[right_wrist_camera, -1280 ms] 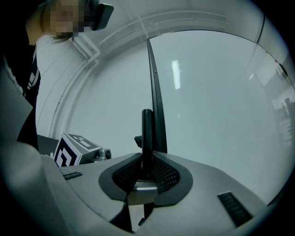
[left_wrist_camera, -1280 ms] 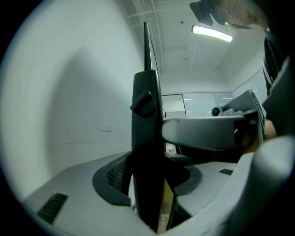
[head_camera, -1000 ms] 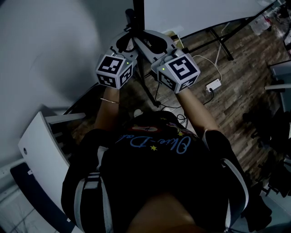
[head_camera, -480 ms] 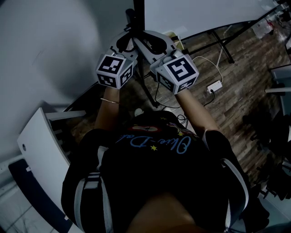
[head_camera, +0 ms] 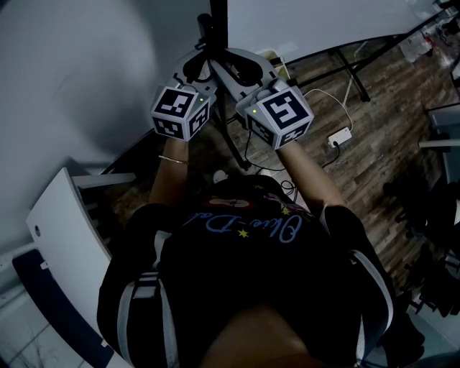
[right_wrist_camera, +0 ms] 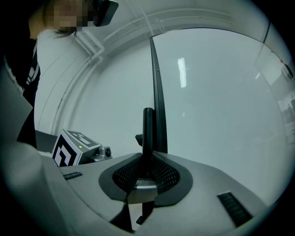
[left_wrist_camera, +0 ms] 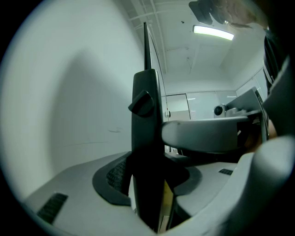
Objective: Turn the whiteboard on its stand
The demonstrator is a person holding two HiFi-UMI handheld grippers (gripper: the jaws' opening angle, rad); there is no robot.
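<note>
The whiteboard [head_camera: 309,21] stands nearly edge-on ahead of me, its black edge [right_wrist_camera: 156,92] rising past both grippers. A black upright post [head_camera: 208,29] of the stand, with a clamp knob [left_wrist_camera: 140,103], runs beside that edge. My left gripper [head_camera: 203,63] is around the post [left_wrist_camera: 145,152]; its jaws stand wide and a thin gap shows at the right pad [left_wrist_camera: 191,177]. My right gripper [head_camera: 233,65] is on the same upright from the other side. In the right gripper view, its gripper [right_wrist_camera: 146,177] has the pads [right_wrist_camera: 163,175] pressed against the thin post [right_wrist_camera: 148,133].
A white power strip [head_camera: 338,134] with its cable lies on the wooden floor. Black stand legs [head_camera: 352,65] spread to the right. A white panel [head_camera: 65,237] leans at lower left, and dark clutter [head_camera: 424,208] sits at the right edge.
The right gripper's marker cube has shifted slightly left. The left gripper and the board look unmoved.
</note>
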